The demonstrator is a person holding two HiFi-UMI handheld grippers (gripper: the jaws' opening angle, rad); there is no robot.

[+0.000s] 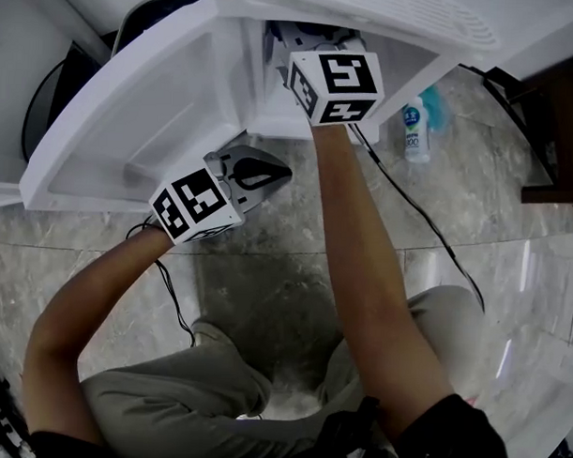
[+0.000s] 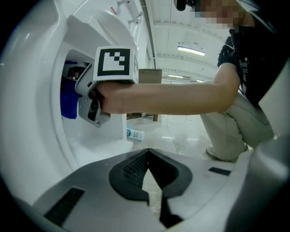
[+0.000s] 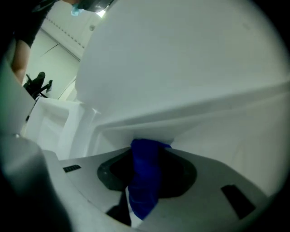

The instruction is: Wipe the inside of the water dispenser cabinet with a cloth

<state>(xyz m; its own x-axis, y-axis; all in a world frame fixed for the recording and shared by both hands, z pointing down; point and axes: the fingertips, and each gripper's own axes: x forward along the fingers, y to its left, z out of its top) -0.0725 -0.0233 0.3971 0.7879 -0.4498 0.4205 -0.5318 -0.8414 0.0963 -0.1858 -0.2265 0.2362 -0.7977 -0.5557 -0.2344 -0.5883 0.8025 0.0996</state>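
Note:
The white water dispenser cabinet [image 1: 272, 120] stands open at the top of the head view, its door [image 1: 112, 123] swung out to the left. My right gripper [image 3: 147, 149] reaches up inside it, shut on a blue cloth [image 3: 145, 181] whose upper end lies against a white inner wall [image 3: 190, 104]. In the head view only its marker cube [image 1: 336, 84] and grey body show at the opening. The left gripper view shows that gripper [image 2: 93, 106] and the cloth [image 2: 69, 102] in the cabinet. My left gripper [image 1: 265, 173] hangs just below the cabinet's front edge, shut [image 2: 147, 158] and holding nothing.
A small white bottle with a blue label [image 1: 417, 132] lies on the marble floor [image 1: 266, 279] right of the cabinet. A black cable [image 1: 428, 219] runs across the floor. Dark furniture [image 1: 557, 139] stands at the far right. The person's knees [image 1: 215, 390] are below.

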